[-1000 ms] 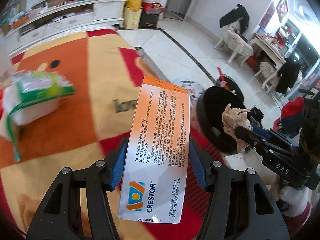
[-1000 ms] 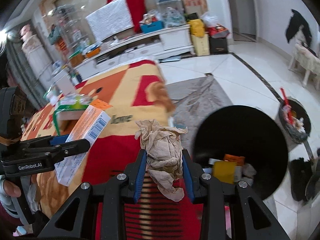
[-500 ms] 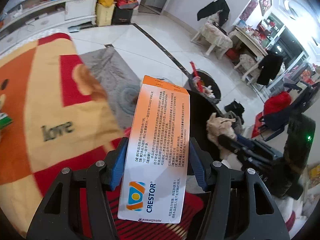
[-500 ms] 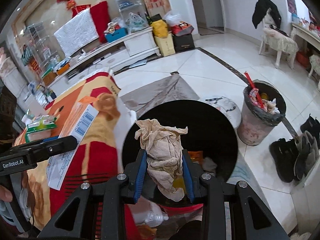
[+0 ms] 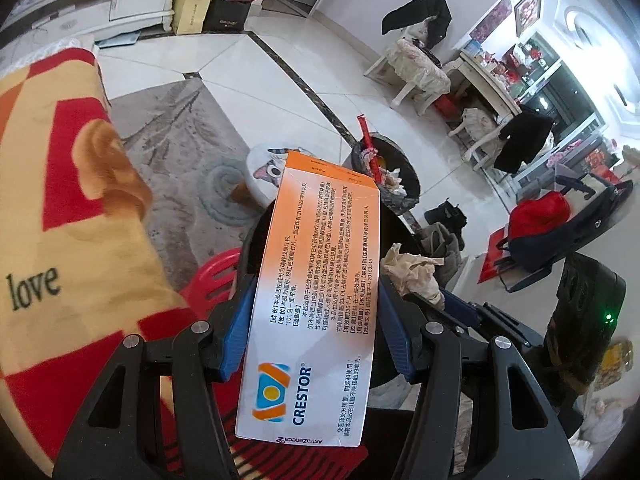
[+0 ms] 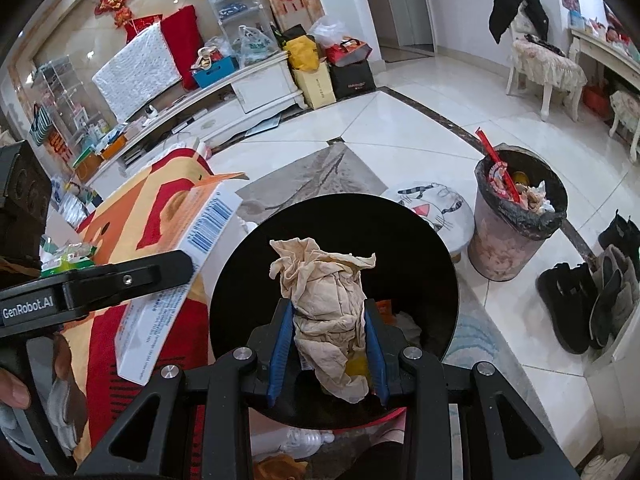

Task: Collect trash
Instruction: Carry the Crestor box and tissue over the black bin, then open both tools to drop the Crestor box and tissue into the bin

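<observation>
My left gripper (image 5: 316,300) is shut on an orange and white Crestor medicine box (image 5: 320,292), held over the near rim of a black trash bin (image 5: 400,232). The box also shows in the right wrist view (image 6: 180,268). My right gripper (image 6: 326,320) is shut on a crumpled beige tissue (image 6: 324,300) and holds it above the open mouth of the black bin (image 6: 320,216), which has some trash at its bottom. The tissue also shows in the left wrist view (image 5: 412,272).
A table with a red and orange blanket (image 5: 60,208) lies to the left. A second, full waste basket (image 6: 520,216) and a cat-print stool (image 6: 432,204) stand on the tiled floor behind the bin. Shoes (image 6: 592,292) lie at the right.
Both grippers have swung right, away from the blanket table, and now hold the box and the tissue over the black bin. Both stay shut on their loads.
</observation>
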`<act>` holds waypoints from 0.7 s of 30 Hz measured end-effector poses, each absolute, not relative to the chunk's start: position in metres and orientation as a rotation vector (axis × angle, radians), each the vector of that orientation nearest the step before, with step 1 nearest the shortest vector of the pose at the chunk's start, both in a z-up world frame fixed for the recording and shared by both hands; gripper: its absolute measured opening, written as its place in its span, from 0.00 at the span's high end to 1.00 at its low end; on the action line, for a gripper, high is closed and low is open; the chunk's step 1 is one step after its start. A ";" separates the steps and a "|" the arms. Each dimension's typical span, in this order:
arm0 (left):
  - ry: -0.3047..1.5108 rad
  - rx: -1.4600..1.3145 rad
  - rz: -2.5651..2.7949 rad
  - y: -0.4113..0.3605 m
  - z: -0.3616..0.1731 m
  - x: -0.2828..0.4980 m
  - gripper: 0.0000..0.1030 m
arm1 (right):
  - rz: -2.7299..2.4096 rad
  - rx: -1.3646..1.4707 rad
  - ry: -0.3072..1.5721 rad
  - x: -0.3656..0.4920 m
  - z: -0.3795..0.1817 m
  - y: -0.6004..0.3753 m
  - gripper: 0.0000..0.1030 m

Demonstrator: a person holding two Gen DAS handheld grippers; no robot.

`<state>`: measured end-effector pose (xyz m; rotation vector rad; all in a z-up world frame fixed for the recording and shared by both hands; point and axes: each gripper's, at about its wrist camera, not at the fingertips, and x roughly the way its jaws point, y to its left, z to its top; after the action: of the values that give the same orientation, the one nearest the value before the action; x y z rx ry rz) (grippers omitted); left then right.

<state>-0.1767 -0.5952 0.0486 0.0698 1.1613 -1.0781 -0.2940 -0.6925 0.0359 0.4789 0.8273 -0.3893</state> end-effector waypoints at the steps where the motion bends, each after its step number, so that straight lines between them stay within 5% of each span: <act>1: 1.167 0.065 -1.083 -0.596 0.046 -0.176 0.44 | -0.392 0.479 0.828 -0.294 0.036 -0.693 0.68; 5: 1.178 0.051 -1.093 -0.598 0.043 -0.175 0.43 | -0.416 0.495 0.835 -0.293 0.032 -0.699 0.66; 8: 1.196 0.033 -1.112 -0.601 0.039 -0.173 0.40 | -0.440 0.514 0.830 -0.295 0.031 -0.703 0.51; 10: 1.200 0.017 -1.121 -0.600 0.037 -0.173 0.30 | -0.446 0.526 0.833 -0.295 0.030 -0.705 0.50; 21: 1.156 0.039 -1.050 -0.577 0.047 -0.168 0.29 | -0.452 0.530 0.836 -0.299 0.033 -0.700 0.50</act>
<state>-0.1677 -0.5768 0.0467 0.0393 1.1556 -1.0496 -0.2992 -0.6997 0.0329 0.5296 0.8355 -0.4522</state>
